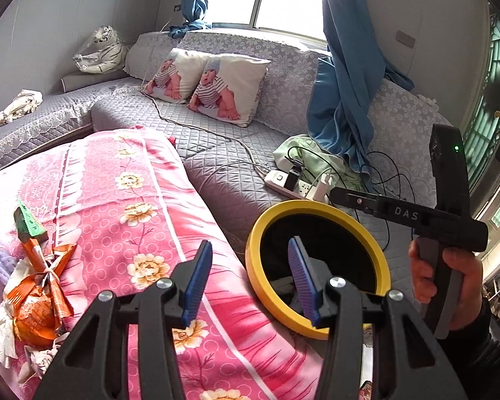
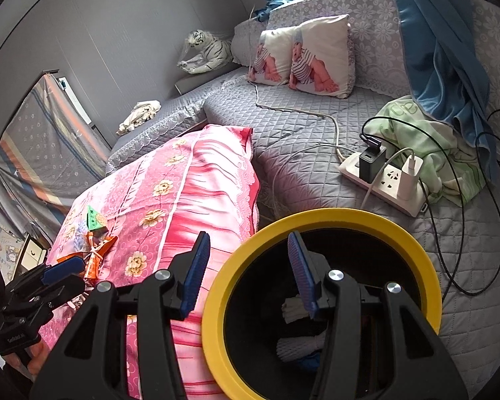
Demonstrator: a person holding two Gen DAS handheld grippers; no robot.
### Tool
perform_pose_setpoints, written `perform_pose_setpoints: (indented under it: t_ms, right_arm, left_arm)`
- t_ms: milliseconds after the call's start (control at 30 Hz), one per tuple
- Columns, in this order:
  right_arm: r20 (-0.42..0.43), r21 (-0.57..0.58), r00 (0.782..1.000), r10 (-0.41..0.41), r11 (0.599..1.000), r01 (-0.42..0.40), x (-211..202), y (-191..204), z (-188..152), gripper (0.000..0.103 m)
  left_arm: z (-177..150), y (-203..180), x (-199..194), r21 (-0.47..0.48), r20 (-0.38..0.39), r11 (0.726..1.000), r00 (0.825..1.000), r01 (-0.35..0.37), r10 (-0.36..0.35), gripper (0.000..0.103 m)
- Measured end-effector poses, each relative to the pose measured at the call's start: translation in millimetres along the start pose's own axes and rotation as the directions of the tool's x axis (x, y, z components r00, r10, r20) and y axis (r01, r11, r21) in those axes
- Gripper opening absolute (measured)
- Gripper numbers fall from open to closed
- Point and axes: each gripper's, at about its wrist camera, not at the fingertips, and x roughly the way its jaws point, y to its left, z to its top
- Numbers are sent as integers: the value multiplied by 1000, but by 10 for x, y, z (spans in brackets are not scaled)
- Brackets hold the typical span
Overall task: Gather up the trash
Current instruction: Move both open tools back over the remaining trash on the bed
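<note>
From the left wrist, the left gripper (image 1: 246, 280) is hanging open and empty; crinkled orange wrappers (image 1: 40, 286) are lying left of it on the pink floral quilt (image 1: 143, 200). From the right wrist, the right gripper (image 2: 248, 273) is gaping empty over the round yellow-rimmed bin (image 2: 316, 223), revealing white scraps (image 2: 293, 310) inside.

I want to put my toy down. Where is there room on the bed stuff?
Free: the pink floral blanket between the wrapper pile and the yellow-rimmed bin; the grey quilt between the baby-print pillows and the power strip. Crowded: around the power strip, with chargers, black cables and green cloth.
</note>
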Motion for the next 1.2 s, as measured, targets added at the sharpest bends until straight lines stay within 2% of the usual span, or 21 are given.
perform_pose_setpoints:
  t_ms: [533,900,1200]
  right_arm:
    - [-20,-120,993,118,986,-119,10,814,-47,47]
    - [-64,-191,979,195,960,-204,92,1363,-113,47]
    - [-121,-242,963,239,934,-262,242,1789,-210,47]
  left_arm:
    - [-84,482,-700,-40,91,992,988,-120,123,45]
    - [-224,1030,-1172,-120,118,965,961,-235,249,45]
    - [-406,1419,-1378,-182,99,935,940,-305,326,45]
